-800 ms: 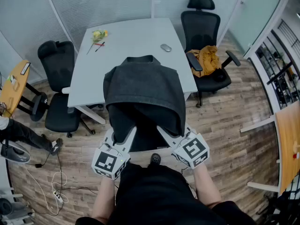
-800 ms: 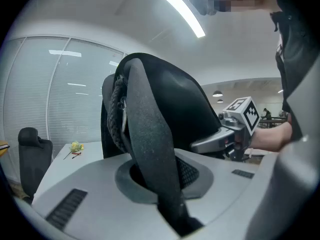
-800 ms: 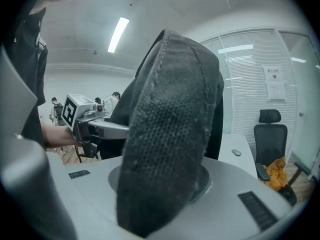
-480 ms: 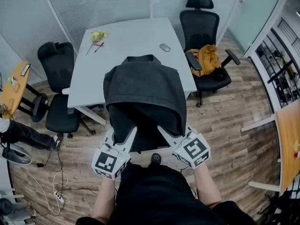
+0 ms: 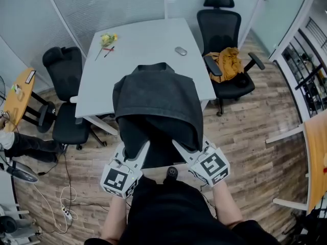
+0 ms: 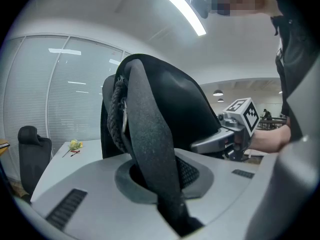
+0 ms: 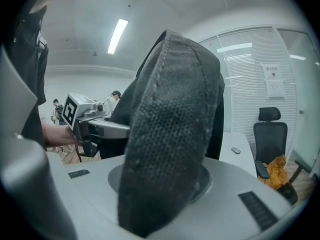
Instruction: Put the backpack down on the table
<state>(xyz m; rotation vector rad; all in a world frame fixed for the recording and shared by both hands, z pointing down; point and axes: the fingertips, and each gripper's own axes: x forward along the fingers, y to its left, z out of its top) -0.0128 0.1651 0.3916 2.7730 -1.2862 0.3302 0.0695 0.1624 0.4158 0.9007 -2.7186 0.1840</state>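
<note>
Now left claw and right claw each clenched on strap of backpack, upright over near edge of surface.

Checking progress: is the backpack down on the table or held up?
Held up: left gripper and right gripper each clamp a strap of the backpack. Touching the table? Cannot tell.

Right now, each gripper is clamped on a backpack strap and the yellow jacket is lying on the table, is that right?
Not quite: the yellow jacket lies on the black chair beside the table, not on it; the head view shows that. The left gripper and right gripper are each clamped on a backpack strap.
</note>
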